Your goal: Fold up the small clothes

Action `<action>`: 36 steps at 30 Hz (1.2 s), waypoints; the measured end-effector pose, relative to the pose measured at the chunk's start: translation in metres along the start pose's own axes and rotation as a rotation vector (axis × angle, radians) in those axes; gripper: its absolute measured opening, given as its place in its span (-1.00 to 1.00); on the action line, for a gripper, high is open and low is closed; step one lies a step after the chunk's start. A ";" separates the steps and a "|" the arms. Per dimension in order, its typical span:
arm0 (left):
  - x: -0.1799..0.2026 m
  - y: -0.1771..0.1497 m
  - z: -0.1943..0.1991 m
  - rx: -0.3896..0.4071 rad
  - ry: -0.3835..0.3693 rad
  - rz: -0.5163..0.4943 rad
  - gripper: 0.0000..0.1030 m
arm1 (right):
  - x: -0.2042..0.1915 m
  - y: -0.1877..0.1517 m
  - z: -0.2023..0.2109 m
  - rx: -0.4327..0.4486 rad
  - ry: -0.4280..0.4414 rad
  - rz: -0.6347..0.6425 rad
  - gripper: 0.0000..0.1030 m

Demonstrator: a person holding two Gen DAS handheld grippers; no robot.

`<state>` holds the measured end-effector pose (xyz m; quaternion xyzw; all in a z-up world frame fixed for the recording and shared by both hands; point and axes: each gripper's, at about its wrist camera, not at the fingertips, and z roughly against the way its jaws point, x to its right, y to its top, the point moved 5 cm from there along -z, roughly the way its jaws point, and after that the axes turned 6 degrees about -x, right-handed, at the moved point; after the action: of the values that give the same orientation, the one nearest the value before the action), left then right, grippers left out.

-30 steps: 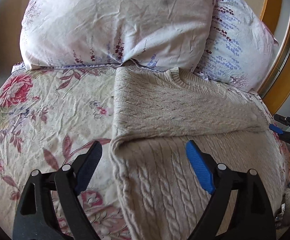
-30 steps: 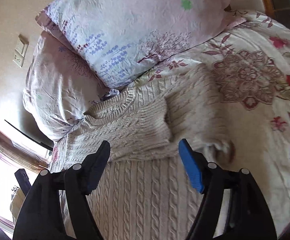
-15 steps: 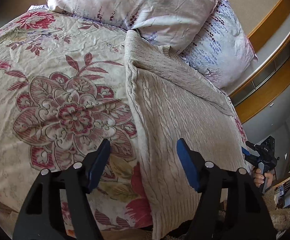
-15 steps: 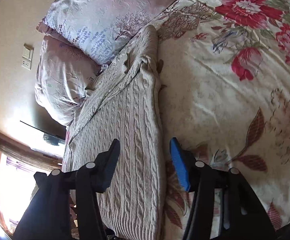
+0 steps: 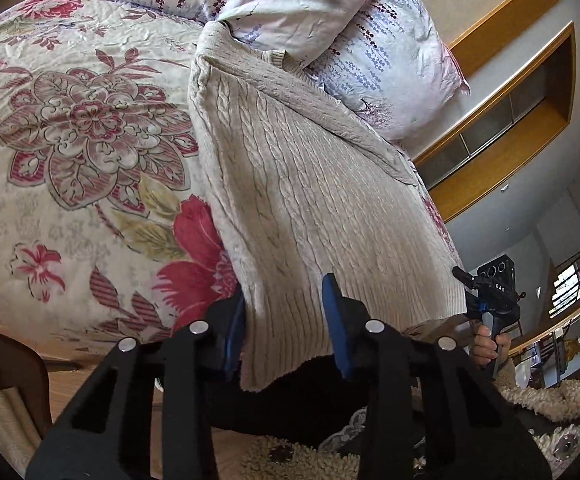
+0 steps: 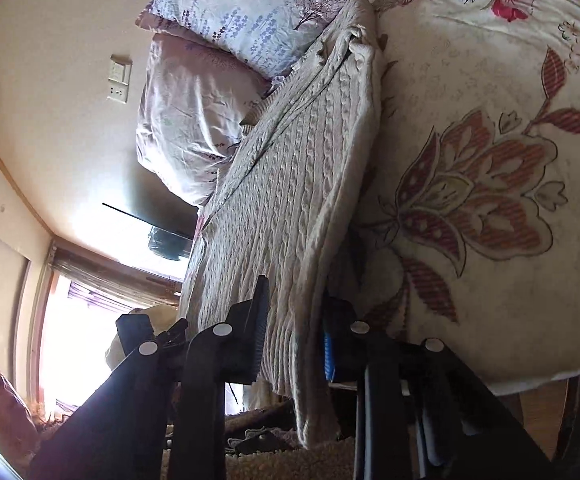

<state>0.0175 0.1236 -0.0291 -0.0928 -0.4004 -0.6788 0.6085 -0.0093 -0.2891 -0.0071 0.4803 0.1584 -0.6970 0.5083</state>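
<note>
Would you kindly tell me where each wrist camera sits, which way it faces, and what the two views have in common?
Left wrist view: low at the bed's foot edge, facing up the sweater toward the pillows; left gripper astride the hem's left corner, right gripper and hand at far right.
Right wrist view: low at the hem's other corner, facing the pillows and a wall switch; right gripper astride the hem.
Shared: sweater, pillows, floral bedspread.

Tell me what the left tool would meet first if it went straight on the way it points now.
The left tool would meet the sweater: its ribbed hem corner hangs over the bed edge, already between the fingers. Depth is unclear; it may be touching.
</note>
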 end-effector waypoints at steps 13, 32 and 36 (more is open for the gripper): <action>0.015 0.040 0.003 0.040 0.057 -0.059 -0.87 | -0.036 0.023 0.008 0.109 0.001 0.166 -0.84; -0.017 0.274 -0.046 0.273 0.221 0.055 -0.88 | -0.079 0.234 -0.040 0.453 -0.203 0.281 -0.86; -0.056 0.292 -0.098 0.163 0.235 0.193 -0.88 | -0.014 0.272 -0.083 0.383 -0.306 0.012 -0.86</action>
<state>0.3290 0.1197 -0.0028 -0.0011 -0.3694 -0.5888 0.7189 0.2679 -0.3405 0.0363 0.4578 -0.0585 -0.7759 0.4301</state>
